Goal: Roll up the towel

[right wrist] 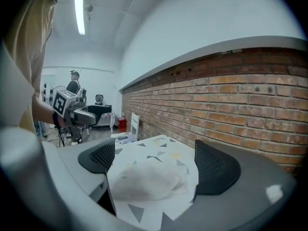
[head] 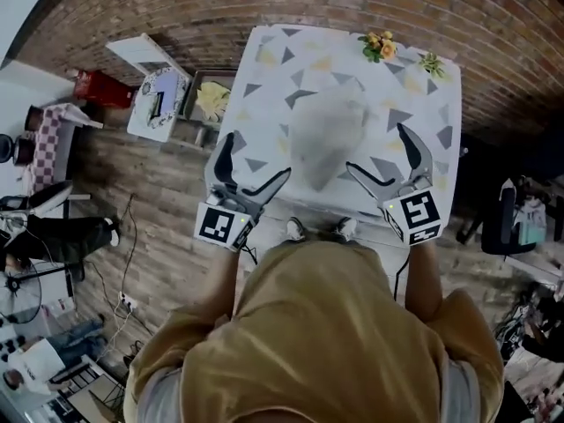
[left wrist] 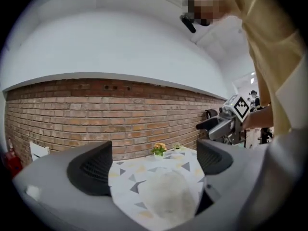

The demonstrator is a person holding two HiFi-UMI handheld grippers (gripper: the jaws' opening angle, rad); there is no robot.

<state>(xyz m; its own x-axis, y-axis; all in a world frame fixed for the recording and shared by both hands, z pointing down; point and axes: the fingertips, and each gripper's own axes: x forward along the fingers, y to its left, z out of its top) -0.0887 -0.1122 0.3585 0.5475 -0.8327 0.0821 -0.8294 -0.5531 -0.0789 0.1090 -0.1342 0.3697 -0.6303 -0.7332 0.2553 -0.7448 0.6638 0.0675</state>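
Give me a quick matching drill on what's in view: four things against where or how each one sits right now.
Things:
1. towel
2. yellow flowers
3. left gripper
4. right gripper

Place or state:
a. at the far edge of the table
b. bunched up, unrolled, in the middle of the table
c. open and empty, over the near right side
d. open and empty, over the near left side

Pairs: 1-b, 2-a, 3-d, 4-c.

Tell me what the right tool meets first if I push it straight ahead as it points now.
Probably the crumpled towel on the patterned table, framed by the right tool's open jaws. Height is unclear, so it may pass just above.
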